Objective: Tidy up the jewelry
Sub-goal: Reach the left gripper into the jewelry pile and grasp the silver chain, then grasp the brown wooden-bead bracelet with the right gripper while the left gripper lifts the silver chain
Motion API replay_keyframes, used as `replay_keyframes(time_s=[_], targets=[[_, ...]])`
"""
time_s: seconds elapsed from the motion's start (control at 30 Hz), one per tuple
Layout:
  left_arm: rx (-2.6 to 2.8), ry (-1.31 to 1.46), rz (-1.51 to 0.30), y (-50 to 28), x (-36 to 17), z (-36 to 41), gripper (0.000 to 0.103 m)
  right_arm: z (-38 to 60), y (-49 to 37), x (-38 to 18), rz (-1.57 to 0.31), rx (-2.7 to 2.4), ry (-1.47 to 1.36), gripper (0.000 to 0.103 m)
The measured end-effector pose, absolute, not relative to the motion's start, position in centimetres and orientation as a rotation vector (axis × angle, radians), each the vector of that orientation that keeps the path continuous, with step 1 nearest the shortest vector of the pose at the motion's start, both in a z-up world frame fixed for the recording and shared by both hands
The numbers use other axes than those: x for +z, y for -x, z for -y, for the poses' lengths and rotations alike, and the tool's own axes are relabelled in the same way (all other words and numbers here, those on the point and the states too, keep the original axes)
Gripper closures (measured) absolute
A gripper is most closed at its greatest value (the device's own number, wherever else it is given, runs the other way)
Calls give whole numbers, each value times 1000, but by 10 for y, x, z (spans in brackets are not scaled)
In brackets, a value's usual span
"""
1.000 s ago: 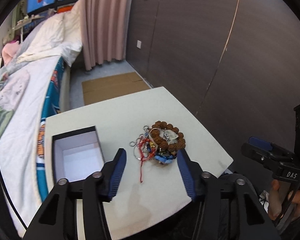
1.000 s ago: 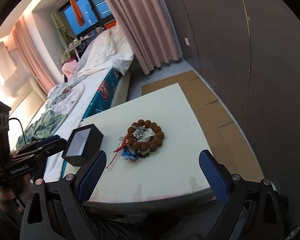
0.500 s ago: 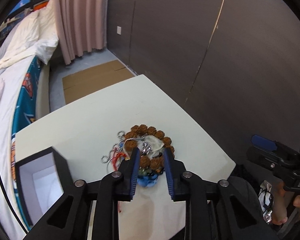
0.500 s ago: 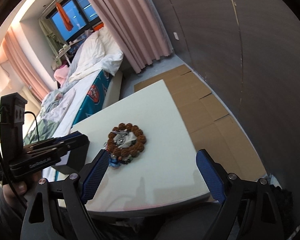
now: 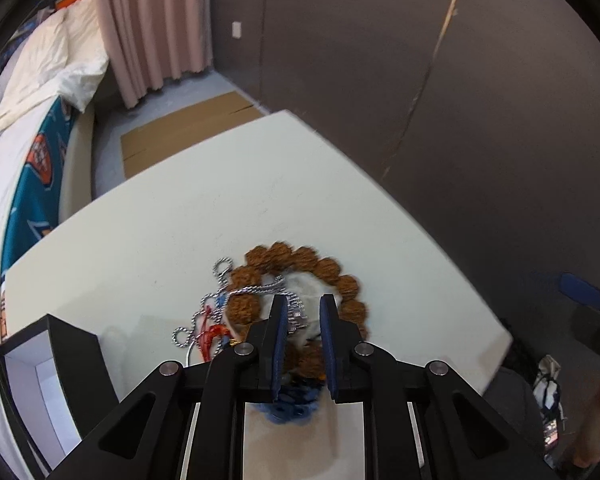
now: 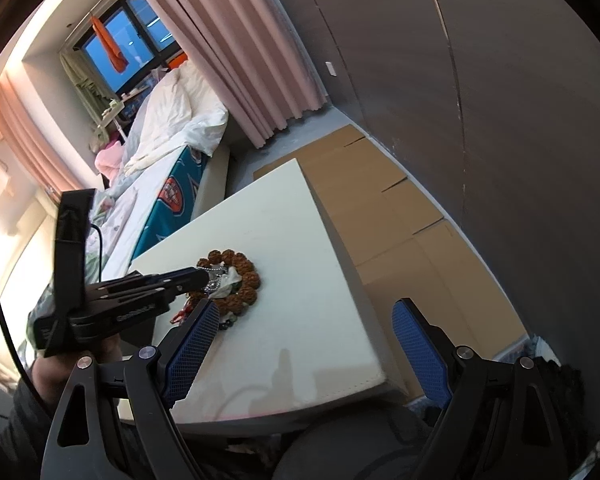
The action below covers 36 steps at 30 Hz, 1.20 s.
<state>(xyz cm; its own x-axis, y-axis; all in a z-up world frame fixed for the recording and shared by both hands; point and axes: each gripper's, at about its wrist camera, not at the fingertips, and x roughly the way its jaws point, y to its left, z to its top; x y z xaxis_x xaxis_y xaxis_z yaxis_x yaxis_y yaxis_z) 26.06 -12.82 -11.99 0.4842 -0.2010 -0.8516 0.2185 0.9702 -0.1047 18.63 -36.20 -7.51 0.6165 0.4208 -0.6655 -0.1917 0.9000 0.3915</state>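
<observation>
An open black box (image 5: 56, 364) sits at the left edge of the white bench (image 5: 180, 216), and the jewelry pile (image 5: 284, 300) lies just to its right near the bench's middle. The left tool (image 5: 303, 312) reaches into that pile, its fingers narrowed but still parted around a silver chain (image 5: 296, 316) inside the ring of brown beads (image 5: 332, 276); contact cannot be told. Farther right, the right tool (image 6: 306, 340) hangs spread wide over the bench's near edge, apart from the pile.
</observation>
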Motion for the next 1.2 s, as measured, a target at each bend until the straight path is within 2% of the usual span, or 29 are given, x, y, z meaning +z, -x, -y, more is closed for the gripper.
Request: replay_keyframes(time_s=[0.23,0.43,0.7,1.17,1.2], targets=[[-207,-33,-1072,-269,-126,121,86,362,-191,-82,-857,371,-305,14],[-230,-74,-1123,-272,-139,126,80,357,-198,-87,-864,393,-307,14],[-253,-86,-1137,-274,-138,125,82,359,-199,-85,-875,387,-313,14],[-273,44,-988,-244,-69,82,85,335,-207,-82,-886,445,-323,14],[-268,51,-981,-242,-65,79,85,333,-209,-83,-891,455,-324,17]])
